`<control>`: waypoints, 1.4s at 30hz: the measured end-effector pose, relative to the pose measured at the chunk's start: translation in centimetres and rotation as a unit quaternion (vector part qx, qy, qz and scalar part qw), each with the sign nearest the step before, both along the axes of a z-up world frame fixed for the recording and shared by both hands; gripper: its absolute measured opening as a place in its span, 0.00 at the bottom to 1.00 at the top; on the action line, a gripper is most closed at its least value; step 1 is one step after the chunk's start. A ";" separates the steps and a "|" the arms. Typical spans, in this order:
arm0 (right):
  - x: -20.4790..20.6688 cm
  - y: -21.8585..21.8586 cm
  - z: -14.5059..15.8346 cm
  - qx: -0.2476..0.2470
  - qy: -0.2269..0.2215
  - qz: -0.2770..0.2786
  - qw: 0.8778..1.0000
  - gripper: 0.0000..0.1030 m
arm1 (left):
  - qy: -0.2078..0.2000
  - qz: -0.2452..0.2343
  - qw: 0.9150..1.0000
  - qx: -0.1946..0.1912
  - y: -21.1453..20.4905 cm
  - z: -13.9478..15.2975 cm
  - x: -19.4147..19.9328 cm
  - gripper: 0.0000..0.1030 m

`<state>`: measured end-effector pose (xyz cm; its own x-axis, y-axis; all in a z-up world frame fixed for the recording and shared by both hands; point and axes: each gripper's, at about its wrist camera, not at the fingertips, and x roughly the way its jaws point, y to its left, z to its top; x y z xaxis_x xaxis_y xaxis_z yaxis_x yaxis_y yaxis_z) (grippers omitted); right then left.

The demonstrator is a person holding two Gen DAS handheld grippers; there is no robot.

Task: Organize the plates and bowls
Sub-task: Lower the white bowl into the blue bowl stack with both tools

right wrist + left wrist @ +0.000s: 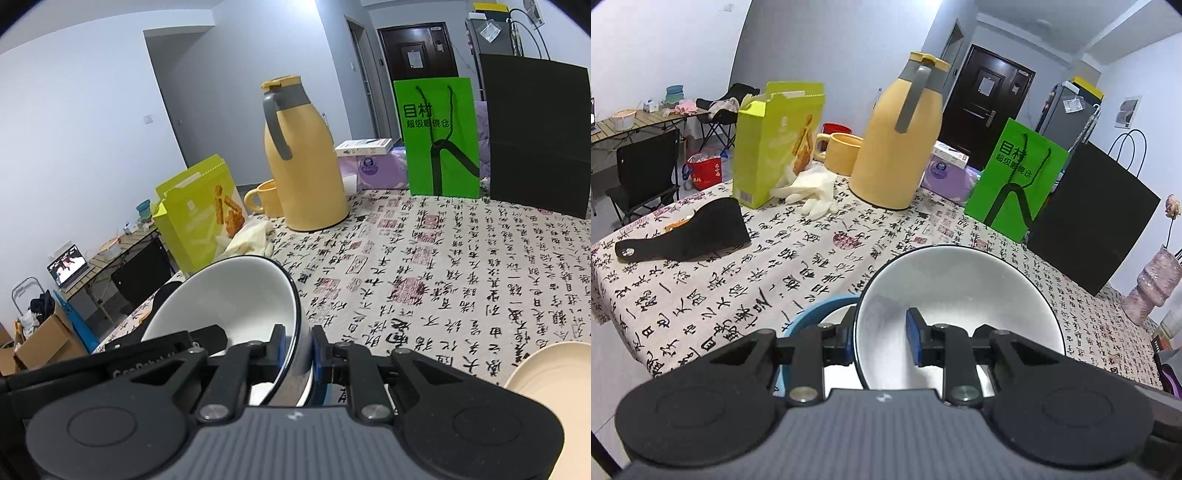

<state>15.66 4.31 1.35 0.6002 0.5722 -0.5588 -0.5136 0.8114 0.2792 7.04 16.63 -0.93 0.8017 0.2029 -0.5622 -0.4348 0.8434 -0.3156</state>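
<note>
Glazed white ceramic, the bowl [236, 306] is stiff, slippery and fragile, held tilted above the bench [461, 280] by 2 grips on opposite rim walls, the right gripper [298, 350] pinching one wall and the left gripper [882, 334] straddling the other.

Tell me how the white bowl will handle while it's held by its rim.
The white bowl looks glazed and glossy, so it may slip between the right gripper fingers. It hangs tilted from one rim point, so it will probably want to swing. Likely ceramic, hence breakable if dropped.
</note>
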 end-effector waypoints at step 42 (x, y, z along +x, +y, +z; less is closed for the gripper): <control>0.1 4.0 -3.0 -0.053 -0.028 0.032 0.998 0.14 | 0.015 0.011 1.000 -0.016 3.1 -3.3 0.0 0.24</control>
